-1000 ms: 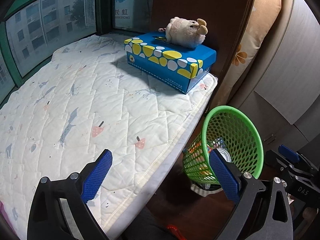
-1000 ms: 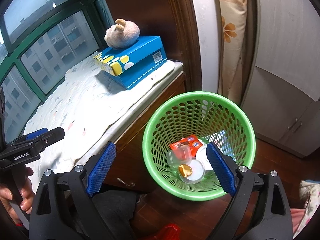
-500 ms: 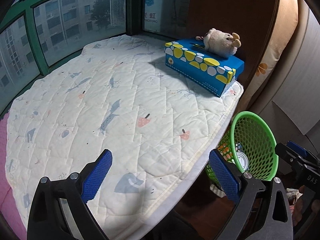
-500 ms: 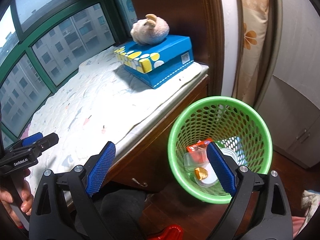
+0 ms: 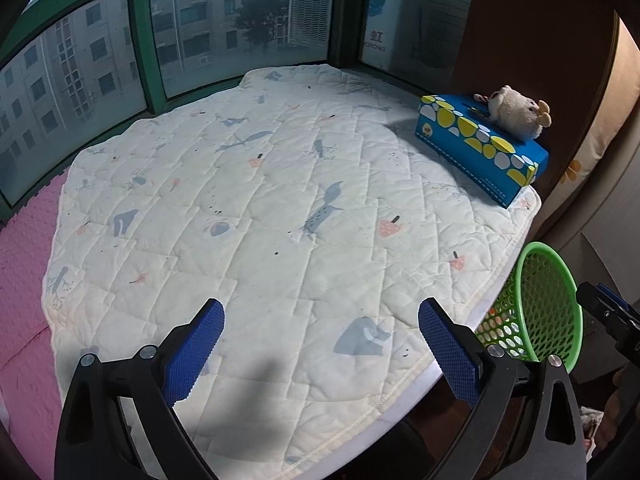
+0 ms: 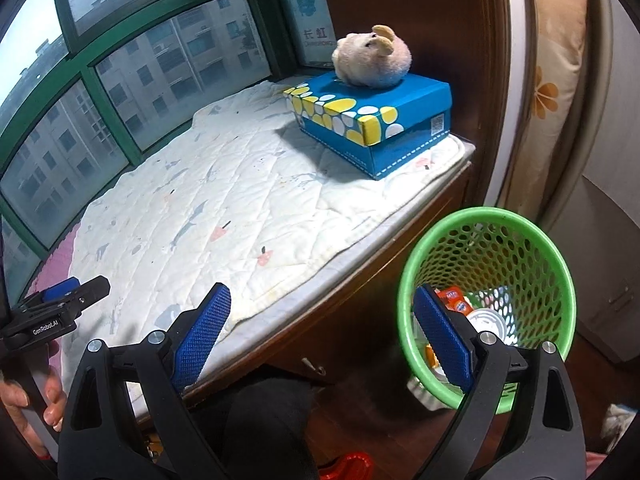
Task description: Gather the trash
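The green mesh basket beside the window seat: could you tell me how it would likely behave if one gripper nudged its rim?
The green mesh basket looks like thin perforated plastic, so probably light. It holds only a few wrappers and lids, so a push would likely slide or tip it. Its rim may flex.

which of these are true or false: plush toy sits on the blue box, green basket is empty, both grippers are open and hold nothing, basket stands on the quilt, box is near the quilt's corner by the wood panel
1. The beige plush toy sits on the blue cardboard box with yellow and white spots. True.
2. The green plastic mesh basket is empty. False: wrappers and a white lid lie inside.
3. The left gripper and right gripper are open, holding nothing. True.
4. The basket stands on the white printed quilt. False: it stands on the floor beside the window seat.
5. The box lies near the quilt's corner by the wood panel. True.
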A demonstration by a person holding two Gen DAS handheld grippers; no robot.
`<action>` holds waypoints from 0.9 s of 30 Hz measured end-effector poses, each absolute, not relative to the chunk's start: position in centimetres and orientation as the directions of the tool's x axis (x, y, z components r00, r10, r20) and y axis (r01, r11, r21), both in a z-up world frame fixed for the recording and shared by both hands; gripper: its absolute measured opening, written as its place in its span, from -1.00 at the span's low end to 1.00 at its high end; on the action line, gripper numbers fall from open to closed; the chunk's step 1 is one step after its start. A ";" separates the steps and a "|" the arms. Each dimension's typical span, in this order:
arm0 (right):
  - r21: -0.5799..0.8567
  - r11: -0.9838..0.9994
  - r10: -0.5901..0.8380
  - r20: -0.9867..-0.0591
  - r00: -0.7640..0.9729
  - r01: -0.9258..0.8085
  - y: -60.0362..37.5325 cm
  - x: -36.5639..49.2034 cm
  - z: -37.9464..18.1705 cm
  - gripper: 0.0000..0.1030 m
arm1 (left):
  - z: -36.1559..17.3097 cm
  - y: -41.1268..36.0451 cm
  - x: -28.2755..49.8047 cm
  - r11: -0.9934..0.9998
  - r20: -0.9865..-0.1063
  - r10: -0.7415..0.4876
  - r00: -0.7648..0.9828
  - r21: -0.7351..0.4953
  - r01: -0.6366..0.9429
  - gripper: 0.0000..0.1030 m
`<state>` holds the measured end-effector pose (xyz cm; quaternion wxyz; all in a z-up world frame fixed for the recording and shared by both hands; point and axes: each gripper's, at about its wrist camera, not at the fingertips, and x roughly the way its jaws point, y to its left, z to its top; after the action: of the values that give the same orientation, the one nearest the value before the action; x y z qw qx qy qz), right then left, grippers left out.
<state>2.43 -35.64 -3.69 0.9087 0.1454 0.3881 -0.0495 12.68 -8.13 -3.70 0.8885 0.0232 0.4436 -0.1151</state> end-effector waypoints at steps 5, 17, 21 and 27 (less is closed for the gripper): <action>0.224 0.962 0.055 -0.719 0.693 0.156 -33.3 3.4 -3.5 0.79 | -3.8 -5.4 12.5 0.985 -0.794 -0.144 0.591 -0.060 0.161 0.83; 0.211 0.976 0.117 -0.722 0.682 0.055 -28.3 5.0 -3.5 0.81 | -3.7 -0.4 11.8 0.996 -0.787 -0.092 0.610 -0.063 0.068 0.84; 0.200 0.979 0.127 -0.722 0.680 0.030 -27.1 5.4 -3.3 0.81 | -3.8 0.6 11.7 0.997 -0.786 -0.079 0.613 -0.064 0.047 0.84; 0.189 0.982 0.141 -0.724 0.675 -0.002 -25.6 5.9 -3.2 0.81 | -4.1 2.1 11.3 0.997 -0.790 -0.067 0.609 -0.068 0.022 0.84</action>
<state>5.90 -25.65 -3.20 0.9111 0.0862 0.4011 0.0392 11.27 2.08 -4.07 0.8966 -0.0258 0.4414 -0.0249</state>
